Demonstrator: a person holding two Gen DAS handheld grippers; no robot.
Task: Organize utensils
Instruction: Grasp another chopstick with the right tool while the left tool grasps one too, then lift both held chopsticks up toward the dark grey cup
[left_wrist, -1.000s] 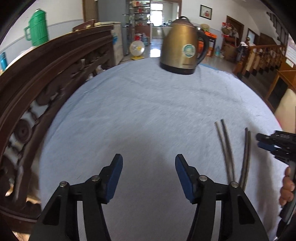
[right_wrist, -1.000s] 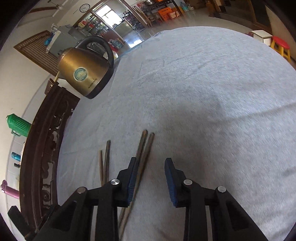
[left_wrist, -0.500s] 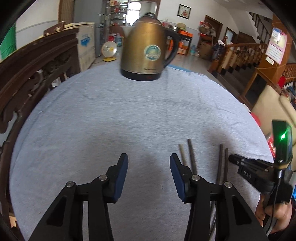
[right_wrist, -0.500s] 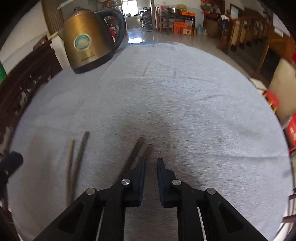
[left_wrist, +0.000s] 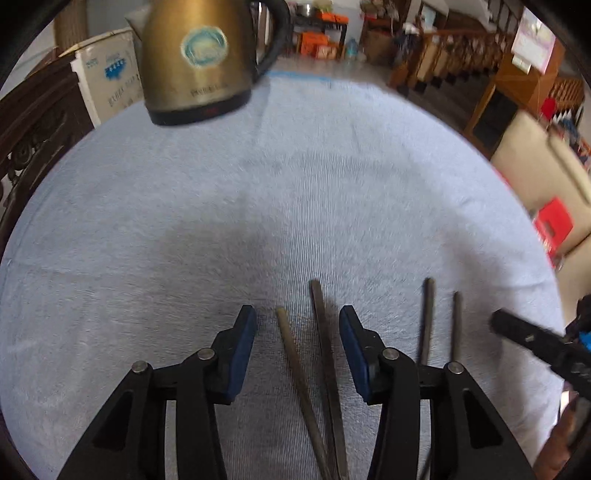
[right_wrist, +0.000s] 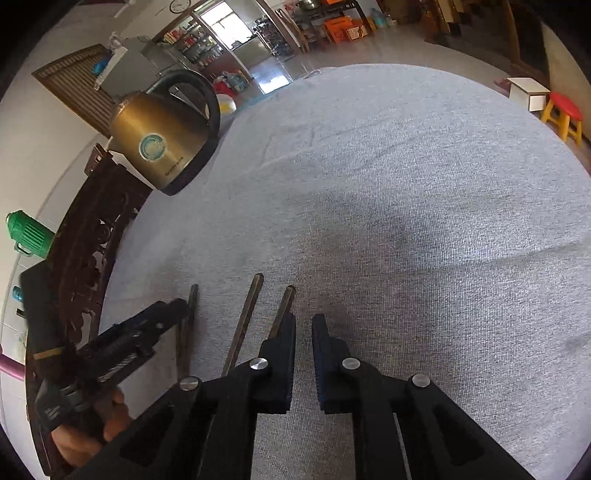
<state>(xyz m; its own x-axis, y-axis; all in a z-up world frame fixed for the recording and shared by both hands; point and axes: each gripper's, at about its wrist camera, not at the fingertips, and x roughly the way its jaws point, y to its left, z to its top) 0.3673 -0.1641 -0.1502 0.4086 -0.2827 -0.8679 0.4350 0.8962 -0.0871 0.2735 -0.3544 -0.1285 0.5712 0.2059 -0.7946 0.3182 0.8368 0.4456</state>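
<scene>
A round bench (left_wrist: 147, 221) under grey cloth carries a brass-coloured electric kettle with a black handle (left_wrist: 199, 59) at 11 o'clock. Carved dark wooden furniture (right_wrist: 92, 236) runs along its 9 o'clock edge. Four dark slender chopsticks lie at 6 o'clock in two pairs. The left tool (left_wrist: 297, 354), angled down, stands partly open astride the left pair (left_wrist: 321, 350) without touching. The right tool (right_wrist: 303, 343), nearly closed on nothing, hovers just beside the right pair (right_wrist: 247, 314).

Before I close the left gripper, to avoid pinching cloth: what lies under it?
Two chopsticks lie on the grey cloth between the left gripper's open jaws. Their near ends are hidden.
</scene>
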